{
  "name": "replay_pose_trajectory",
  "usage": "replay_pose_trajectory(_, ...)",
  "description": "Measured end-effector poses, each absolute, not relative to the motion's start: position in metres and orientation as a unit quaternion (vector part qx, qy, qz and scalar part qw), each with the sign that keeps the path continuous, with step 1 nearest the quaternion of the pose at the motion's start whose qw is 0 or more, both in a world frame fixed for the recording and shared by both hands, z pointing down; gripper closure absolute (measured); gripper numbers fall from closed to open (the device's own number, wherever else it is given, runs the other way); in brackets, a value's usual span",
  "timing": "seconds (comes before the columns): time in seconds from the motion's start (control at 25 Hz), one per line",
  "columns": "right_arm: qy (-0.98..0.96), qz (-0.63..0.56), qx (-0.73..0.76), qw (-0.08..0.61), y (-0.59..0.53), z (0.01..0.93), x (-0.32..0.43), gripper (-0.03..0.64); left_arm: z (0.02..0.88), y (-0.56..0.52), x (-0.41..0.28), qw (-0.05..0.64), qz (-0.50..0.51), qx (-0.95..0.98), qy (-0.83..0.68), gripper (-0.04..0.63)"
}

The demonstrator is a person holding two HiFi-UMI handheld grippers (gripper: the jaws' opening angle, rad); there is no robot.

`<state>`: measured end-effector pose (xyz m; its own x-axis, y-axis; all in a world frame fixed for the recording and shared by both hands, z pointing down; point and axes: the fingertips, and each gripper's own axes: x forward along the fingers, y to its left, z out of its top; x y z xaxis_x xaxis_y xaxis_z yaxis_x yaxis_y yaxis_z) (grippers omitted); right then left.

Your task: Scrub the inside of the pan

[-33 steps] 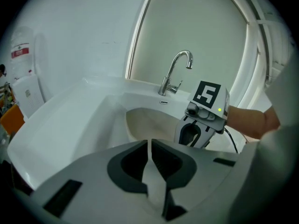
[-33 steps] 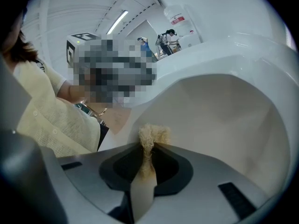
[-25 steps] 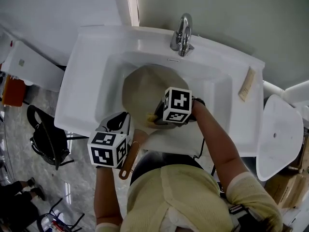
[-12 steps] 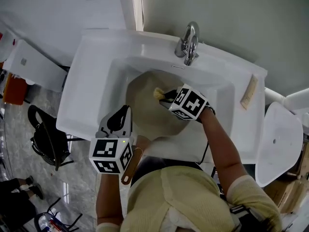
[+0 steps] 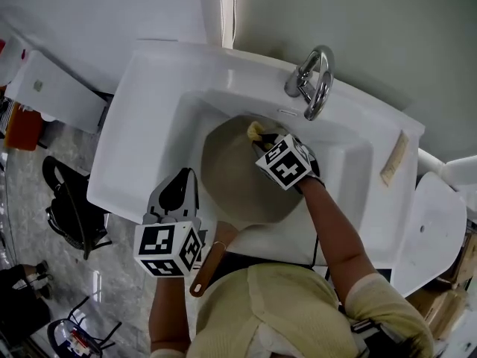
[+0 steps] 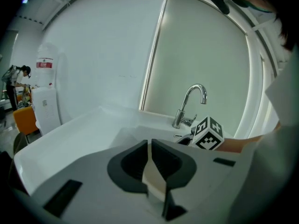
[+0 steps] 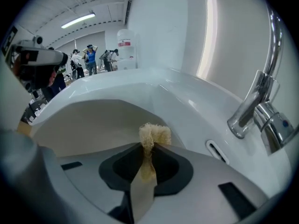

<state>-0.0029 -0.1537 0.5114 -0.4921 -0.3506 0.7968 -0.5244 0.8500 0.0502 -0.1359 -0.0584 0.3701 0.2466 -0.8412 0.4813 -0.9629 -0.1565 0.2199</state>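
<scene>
you have one pan lying in the one sink, its brown handle poking over the front rim. your right tongs pinch one yellow scrubber at the pan's far rim, near the single tap. your left tongs are pressed together on nothing, beside the handle

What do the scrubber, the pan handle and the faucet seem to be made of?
The scrubber is likely loofah or plant fibre: pale yellow, coarse, frayed. The pan handle looks like wood, matte brown, though wood-look plastic is possible. The faucet is polished metal, probably chrome, with mirror-like highlights.
</scene>
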Motion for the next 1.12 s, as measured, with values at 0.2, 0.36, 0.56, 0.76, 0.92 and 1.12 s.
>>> replay_pose_trajectory(0.2,-0.831,0.064,0.285,0.473,-0.170,0.533,0.002,0.543,0.387,-0.063,-0.132,0.267,0.139,0.751,-0.588,0.523)
replay_pose_trajectory(0.36,-0.817,0.051,0.292,0.494,-0.176,0.553,0.000,0.543,0.400,-0.062,-0.127,0.281,0.156,0.753,-0.574,0.523)
replay_pose_trajectory(0.56,-0.816,0.062,0.279,0.502,-0.175,0.572,-0.006,0.543,0.410,-0.062,-0.128,0.293,0.167,0.750,-0.569,0.523)
replay_pose_trajectory(0.76,-0.828,0.085,0.248,0.496,-0.169,0.579,-0.018,0.543,0.417,-0.061,-0.128,0.301,0.181,0.752,-0.559,0.523)
replay_pose_trajectory(0.92,-0.834,0.096,0.217,0.498,-0.159,0.584,-0.025,0.543,0.421,-0.061,-0.126,0.304,0.188,0.753,-0.553,0.523)
replay_pose_trajectory(1.12,-0.838,0.096,0.181,0.506,-0.146,0.590,-0.033,0.543,0.425,-0.061,-0.121,0.307,0.197,0.758,-0.541,0.523)
